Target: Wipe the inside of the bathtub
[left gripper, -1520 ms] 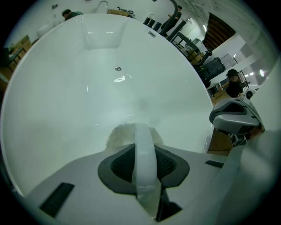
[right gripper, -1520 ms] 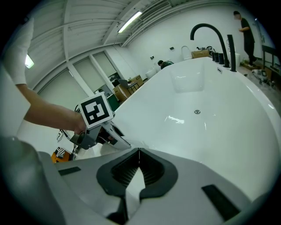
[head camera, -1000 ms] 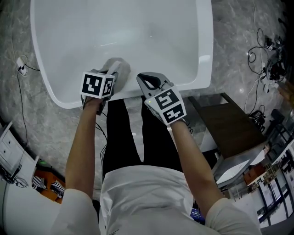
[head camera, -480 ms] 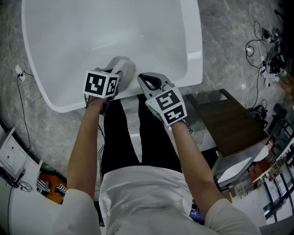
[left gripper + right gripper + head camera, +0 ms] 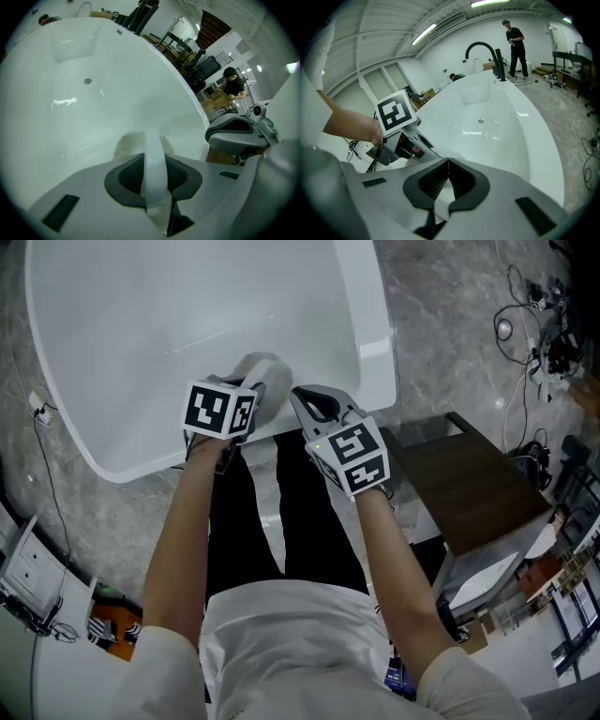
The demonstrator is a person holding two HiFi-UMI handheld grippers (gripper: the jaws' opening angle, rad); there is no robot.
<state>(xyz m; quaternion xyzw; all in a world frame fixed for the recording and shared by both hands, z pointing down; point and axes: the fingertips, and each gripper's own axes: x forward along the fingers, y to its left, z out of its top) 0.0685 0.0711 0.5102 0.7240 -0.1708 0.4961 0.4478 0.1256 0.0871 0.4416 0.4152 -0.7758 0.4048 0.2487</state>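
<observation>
The left gripper (image 5: 242, 390) is clamping a pale cloth (image 5: 267, 369) against the tub's (image 5: 141, 324) near inner wall, just below the rim. The right gripper (image 5: 314, 404), jaws together and empty, is hovering over the near rim. Wiping looks under way; next, the cloth needs sweeping along the wall.

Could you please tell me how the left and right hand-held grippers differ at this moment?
The left hand-held gripper is shut on a white cloth; the right hand-held gripper has its jaws together with nothing between them. The left reaches further over the bathtub, with its cloth at the inner wall; the right sits over the near rim. Both are grey, carry a marker cube and point into the tub.
</observation>
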